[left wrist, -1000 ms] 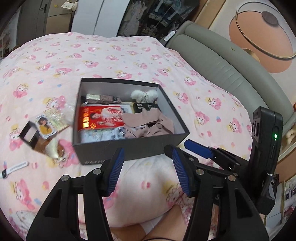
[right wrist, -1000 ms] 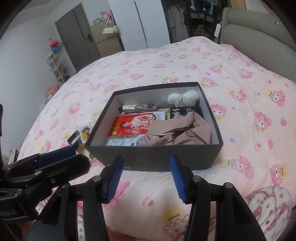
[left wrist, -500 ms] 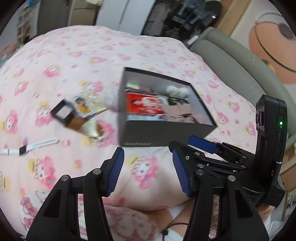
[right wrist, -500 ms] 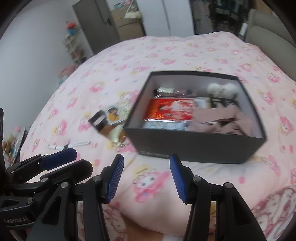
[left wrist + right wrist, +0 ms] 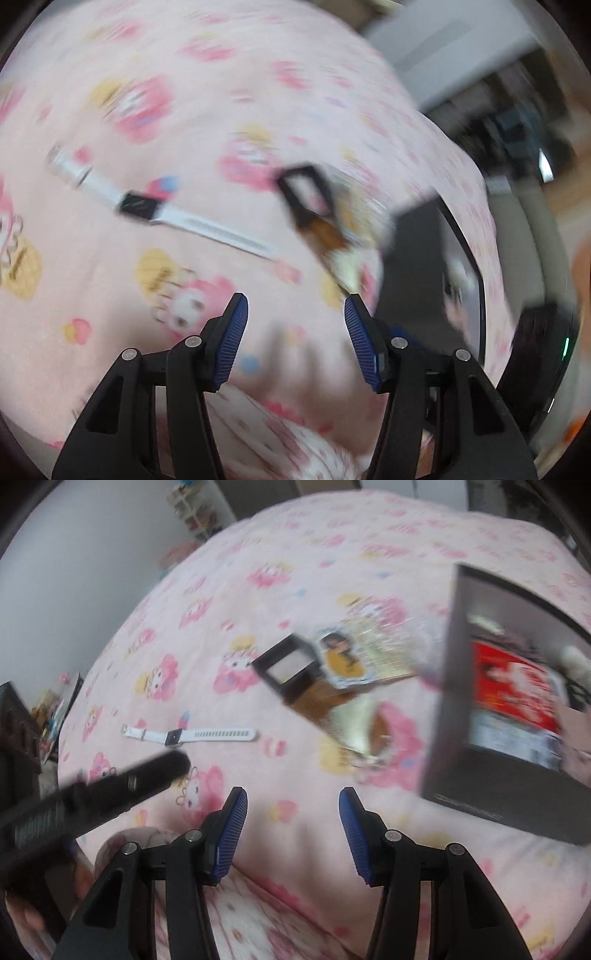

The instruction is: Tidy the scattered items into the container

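A dark grey box (image 5: 498, 805) sits on the pink bedspread at the right, holding a red packet (image 5: 513, 686) and other items. Left of it lie a small black-framed box (image 5: 291, 668), a picture card (image 5: 341, 657) and a shiny pouch (image 5: 354, 727). Further left is a white watch (image 5: 188, 735). The left wrist view is blurred but shows the watch (image 5: 162, 210), the black-framed box (image 5: 306, 195) and the grey box (image 5: 417, 258). My left gripper (image 5: 295, 299) and right gripper (image 5: 291, 792) hang open above the bedspread, nothing between their pads.
The left tool's black finger (image 5: 159, 771) reaches in from the left of the right wrist view, just below the watch. A white wall (image 5: 74, 572) and floor clutter (image 5: 55, 709) border the bed's left edge. A person's patterned clothing (image 5: 258, 915) lies under both grippers.
Both grippers swung left, away from the grey box toward the scattered items, and came down closer to the bedspread. The left gripper rolled. Their jaws kept the same width.
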The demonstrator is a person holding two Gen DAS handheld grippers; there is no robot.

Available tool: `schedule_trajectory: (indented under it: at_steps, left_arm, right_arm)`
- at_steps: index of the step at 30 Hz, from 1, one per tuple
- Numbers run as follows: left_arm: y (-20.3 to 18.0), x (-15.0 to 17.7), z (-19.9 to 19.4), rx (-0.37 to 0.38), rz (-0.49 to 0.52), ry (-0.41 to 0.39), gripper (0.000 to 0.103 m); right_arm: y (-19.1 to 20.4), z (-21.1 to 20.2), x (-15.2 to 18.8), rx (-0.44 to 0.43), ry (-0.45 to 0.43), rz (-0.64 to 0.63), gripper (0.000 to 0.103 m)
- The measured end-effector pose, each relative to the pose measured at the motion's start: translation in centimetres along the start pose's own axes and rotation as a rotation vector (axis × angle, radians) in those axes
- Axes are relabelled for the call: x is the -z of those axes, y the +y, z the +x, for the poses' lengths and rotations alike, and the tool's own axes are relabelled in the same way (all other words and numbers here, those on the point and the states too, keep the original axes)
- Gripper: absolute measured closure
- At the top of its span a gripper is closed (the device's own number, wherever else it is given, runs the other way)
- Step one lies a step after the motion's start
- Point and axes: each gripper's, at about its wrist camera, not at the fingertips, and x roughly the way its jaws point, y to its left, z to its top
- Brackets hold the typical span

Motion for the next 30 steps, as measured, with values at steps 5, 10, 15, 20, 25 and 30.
schedule_trajectory:
  at_steps: [5,10,15,20,25,30]
  left_arm:
    - [4.1,-2.8,1.8,0.003,-0.232,-0.007,0.047]
    - [7.4,-4.6,2.9,-0.032,-0.389,-0.056,0.047]
    - [10.4,-5.2,3.2,-0.071,-0.541,-0.087,0.047]
    - [11.4,-5.6,3.6,-0.081,-0.587,-0.114,0.063]
    - [9.4,-5.7,3.2,-0.015,-0.452,-0.12,0.071]
    - [5.0,-3.9,2.4,0.054,-0.25,-0.088,0.072]
  right_arm:
    - [1.4,4.8,-2.1,-0.032,0.078,0.007,0.055]
    - [1.8,8.2,-3.9,-0.078,0.109,0.053,0.055]
    - [0.7,11.5,-4.7,-0.089,0.143,0.135,0.055]
    - [0.9,12.0,-4.9,-0.19,0.106,0.15,0.072]
    - [0.9,9.5,-4.5,-0.223,0.053,0.125,0.099]
    - [-1.3,3.0,-2.0,-0.234,-0.048,0.113,0.101]
